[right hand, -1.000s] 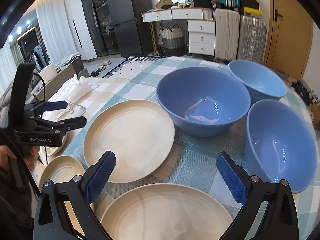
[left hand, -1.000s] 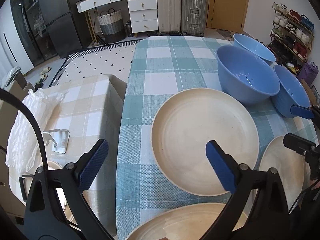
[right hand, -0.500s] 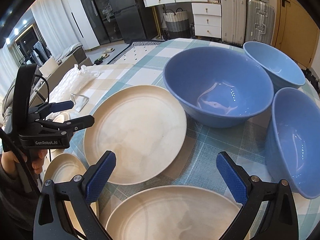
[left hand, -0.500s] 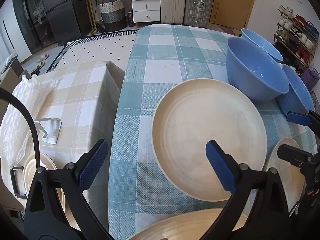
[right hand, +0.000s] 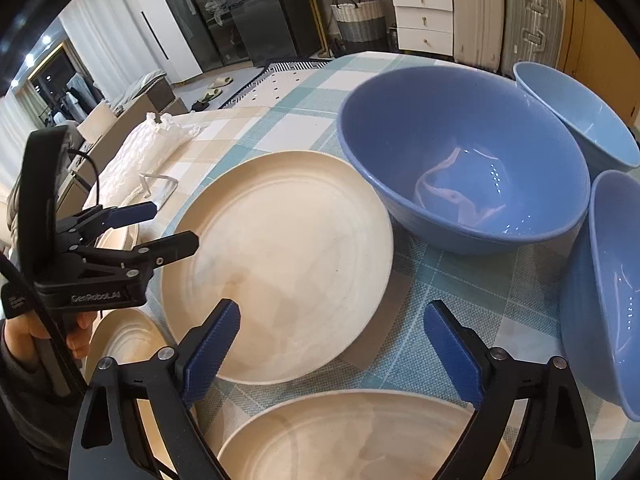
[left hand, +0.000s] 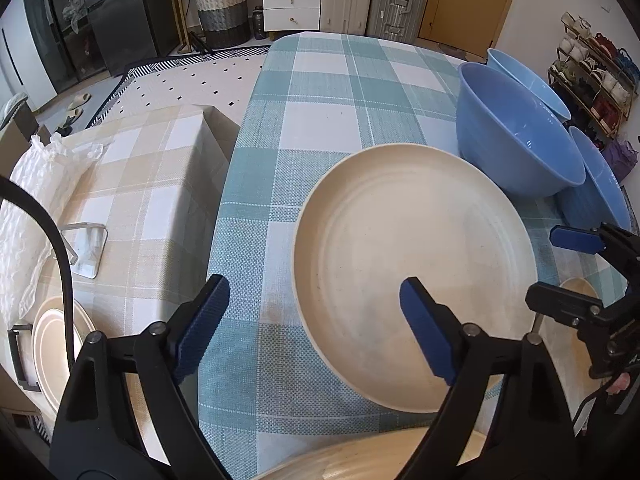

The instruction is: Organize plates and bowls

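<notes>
A large cream plate lies on the teal checked tablecloth; it also shows in the right wrist view. My left gripper is open and empty, its jaws either side of the plate's near left rim, above it. It shows in the right wrist view at the plate's left edge. My right gripper is open and empty above the plate's near right edge and a second cream plate. Three blue bowls stand to the right.
A third cream plate lies at the near left. A lower table with a beige checked cloth stands to the left, bearing a small plate, a metal stand and white wrapping. Drawers and suitcases stand beyond.
Both grippers have moved forward and lower over the large cream plate, the left one towards its left rim. Both stay open. Plates and bowls have not moved.
</notes>
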The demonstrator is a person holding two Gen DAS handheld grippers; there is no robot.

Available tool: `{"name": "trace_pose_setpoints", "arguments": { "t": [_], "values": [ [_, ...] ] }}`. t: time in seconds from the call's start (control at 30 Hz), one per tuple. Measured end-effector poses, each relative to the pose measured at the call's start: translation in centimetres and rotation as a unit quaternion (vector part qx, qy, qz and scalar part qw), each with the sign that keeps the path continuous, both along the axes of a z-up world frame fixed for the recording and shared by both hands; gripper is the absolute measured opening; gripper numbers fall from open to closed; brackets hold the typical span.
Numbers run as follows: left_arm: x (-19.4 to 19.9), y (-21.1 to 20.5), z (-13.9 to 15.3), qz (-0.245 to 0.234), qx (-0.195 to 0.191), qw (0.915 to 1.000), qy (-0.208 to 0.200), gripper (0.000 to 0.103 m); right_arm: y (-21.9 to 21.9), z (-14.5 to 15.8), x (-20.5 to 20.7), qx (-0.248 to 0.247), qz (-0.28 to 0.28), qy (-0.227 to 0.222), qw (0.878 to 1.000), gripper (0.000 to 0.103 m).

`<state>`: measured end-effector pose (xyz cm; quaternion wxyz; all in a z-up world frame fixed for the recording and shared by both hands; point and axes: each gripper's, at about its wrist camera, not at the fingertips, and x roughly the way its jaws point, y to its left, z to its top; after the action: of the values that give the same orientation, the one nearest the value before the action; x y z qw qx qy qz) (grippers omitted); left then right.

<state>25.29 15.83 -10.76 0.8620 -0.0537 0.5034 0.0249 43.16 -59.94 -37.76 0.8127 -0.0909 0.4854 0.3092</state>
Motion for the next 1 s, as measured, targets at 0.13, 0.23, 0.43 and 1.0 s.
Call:
{"name": "trace_pose_setpoints", "arguments": {
  "t": [0.13, 0.23, 0.43, 1.0],
  "values": [
    [0.0, -0.2, -0.4, -0.001, -0.002, 1.0, 0.005, 0.077, 0.1, -0.7, 0.6, 0.002, -0.004, 0.011, 1.0, 0.092],
    [0.1, -0.5, -0.6, -0.005, -0.003, 0.9999, 0.008, 0.071, 0.1, -1.1, 0.8, 0.001, -0.006, 0.019, 1.0, 0.09],
    [0.2, -0.9, -1.2, -0.014, -0.009, 0.9997, 0.019, 0.05, 1.0, -1.9, 1.4, -0.001, -0.01, 0.031, 0.999, 0.082],
    [0.3, -0.6, -1.8, -0.004, -0.001, 0.9994, 0.034, 0.024, 2.4, -3.4, 1.9, -0.016, -0.012, 0.05, 0.999, 0.044]
  ]
}}
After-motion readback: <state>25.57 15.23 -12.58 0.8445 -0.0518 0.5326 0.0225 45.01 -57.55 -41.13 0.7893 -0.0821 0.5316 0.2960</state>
